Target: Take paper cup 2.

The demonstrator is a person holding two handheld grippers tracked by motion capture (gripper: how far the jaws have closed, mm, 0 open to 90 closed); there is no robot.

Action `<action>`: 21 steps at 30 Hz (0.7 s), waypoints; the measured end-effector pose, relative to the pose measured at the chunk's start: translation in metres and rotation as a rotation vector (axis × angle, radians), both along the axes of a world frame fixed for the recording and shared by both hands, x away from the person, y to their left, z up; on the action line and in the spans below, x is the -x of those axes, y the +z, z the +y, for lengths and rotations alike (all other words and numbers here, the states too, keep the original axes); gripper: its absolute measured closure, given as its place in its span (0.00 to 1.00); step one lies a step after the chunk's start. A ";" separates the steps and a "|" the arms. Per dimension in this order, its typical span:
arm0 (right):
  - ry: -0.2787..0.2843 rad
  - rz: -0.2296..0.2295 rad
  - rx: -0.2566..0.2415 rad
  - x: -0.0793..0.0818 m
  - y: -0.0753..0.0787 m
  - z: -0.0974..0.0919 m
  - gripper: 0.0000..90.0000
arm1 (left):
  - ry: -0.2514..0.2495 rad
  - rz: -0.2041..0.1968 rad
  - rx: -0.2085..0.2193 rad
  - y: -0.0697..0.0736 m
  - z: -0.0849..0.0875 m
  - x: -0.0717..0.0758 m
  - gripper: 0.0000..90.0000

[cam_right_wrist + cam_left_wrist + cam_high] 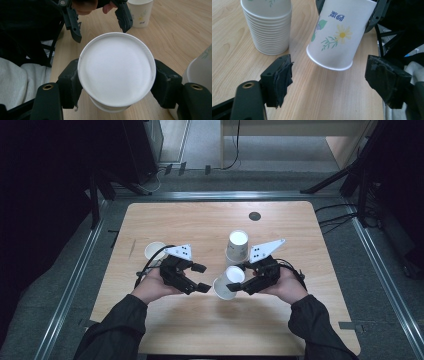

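We see a light wooden desk with rounded corners, standing on grey flooring with dark stands and cables around it and a small dark round disc near its far edge. We count three lots of paper cups: a single cup upright toward the left edge, a stack of cups upside down near the middle, and one flowered cup held tilted just in front of the stack. Left of centre, the left gripper sits in the person's left hand, its jaws standing wide and bare; in the left gripper view the flowered cup hangs beyond them, untouched by the pads. To the right, the right gripper clamps that cup by its sides; in the right gripper view the pads press either side of the white base. The near edge and the near right corner of the desk lie bare, as does the wide strip along the far edge, leaving open room on both flanks.
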State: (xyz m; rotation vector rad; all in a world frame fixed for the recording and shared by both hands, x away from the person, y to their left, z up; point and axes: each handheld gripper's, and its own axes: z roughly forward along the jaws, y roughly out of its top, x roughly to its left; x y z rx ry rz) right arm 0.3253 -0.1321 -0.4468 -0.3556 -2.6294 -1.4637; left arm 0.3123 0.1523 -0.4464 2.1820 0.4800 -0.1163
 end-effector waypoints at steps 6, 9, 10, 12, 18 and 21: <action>-0.010 0.006 -0.003 -0.001 -0.004 0.000 0.38 | -0.017 0.012 -0.013 -0.007 -0.007 0.001 0.21; -0.010 0.027 -0.026 -0.003 -0.005 0.003 0.38 | -0.023 0.006 -0.014 -0.009 -0.012 0.001 0.21; -0.007 0.027 -0.031 -0.003 -0.005 0.004 0.38 | -0.025 0.008 -0.010 -0.010 -0.014 0.001 0.21; -0.002 0.033 -0.034 -0.002 -0.005 0.007 0.38 | -0.036 0.004 -0.004 -0.011 -0.017 0.001 0.21; 0.003 0.041 -0.048 0.000 -0.004 0.010 0.38 | -0.048 0.011 0.017 -0.014 -0.019 -0.001 0.21; -0.003 0.050 -0.063 -0.001 -0.003 0.010 0.38 | -0.052 0.008 0.020 -0.015 -0.020 -0.001 0.21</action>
